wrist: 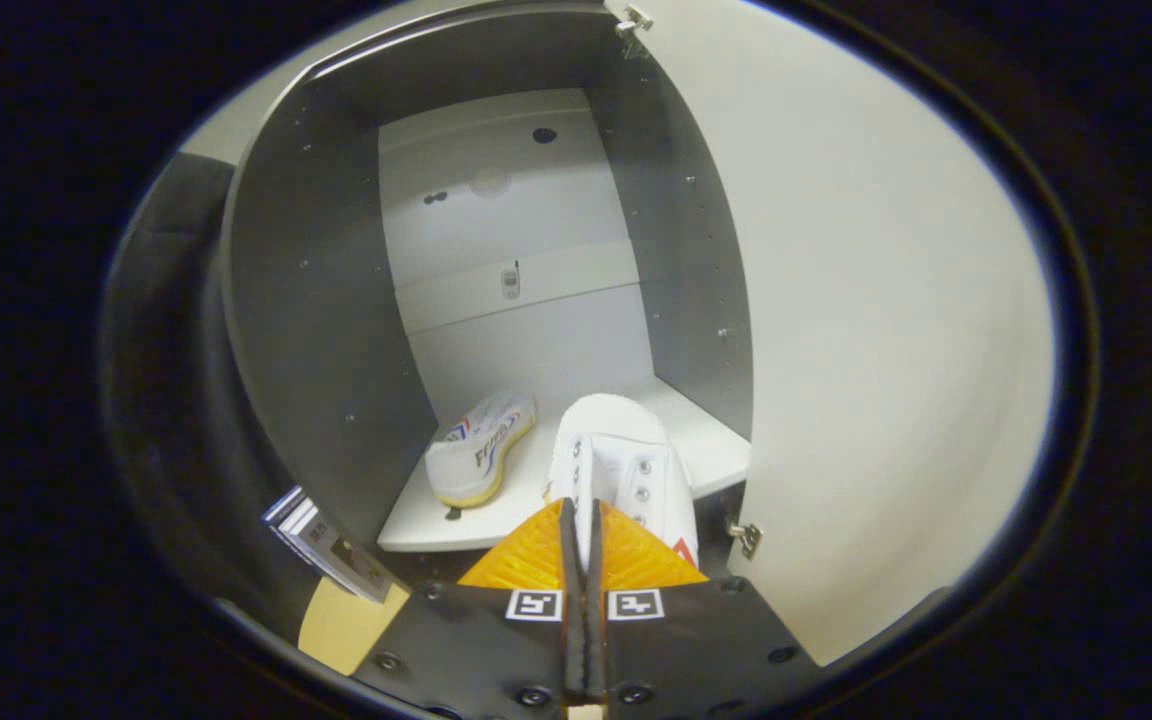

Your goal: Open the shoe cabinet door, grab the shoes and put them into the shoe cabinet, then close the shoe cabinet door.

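Note:
The shoe cabinet (336, 330) stands open, its white door (876, 330) swung out to the right. My gripper (582, 515) is shut on a white lace-up shoe (626, 455), the fingers pinching its tongue or collar edge. The held shoe hangs toe-forward over the front of the cabinet's bottom shelf (416, 525); whether it touches the shelf I cannot tell. A second white shoe (481, 448) with a yellow sole lies tipped on its side on that shelf, to the left of the held one and apart from it.
The cabinet has dark grey side walls and a pale back panel (526, 290). Door hinges show at the upper (633, 22) and lower (744, 537) right corners. A small marker card (331, 545) leans outside the cabinet's left wall, above a tan floor patch (346, 625).

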Motion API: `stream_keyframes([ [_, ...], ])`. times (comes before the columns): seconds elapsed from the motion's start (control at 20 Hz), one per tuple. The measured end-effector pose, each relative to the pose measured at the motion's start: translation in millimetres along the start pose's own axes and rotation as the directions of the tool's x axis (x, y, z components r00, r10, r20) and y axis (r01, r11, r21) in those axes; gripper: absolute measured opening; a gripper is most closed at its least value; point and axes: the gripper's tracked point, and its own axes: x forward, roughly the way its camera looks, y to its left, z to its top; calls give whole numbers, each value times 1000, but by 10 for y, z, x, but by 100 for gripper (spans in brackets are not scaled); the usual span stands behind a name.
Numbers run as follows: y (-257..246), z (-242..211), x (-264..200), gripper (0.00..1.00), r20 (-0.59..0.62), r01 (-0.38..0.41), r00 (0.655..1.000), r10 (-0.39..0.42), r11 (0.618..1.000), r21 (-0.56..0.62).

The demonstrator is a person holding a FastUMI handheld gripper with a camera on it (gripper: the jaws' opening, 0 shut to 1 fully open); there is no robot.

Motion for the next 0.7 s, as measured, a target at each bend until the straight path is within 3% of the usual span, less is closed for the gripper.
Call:
stream_keyframes([
  [0.55,88,473,1354,2,-20,-32,999,33,999,12],
  [0.7,184,841,1492,2,90,-37,995,39,999,-33],
])
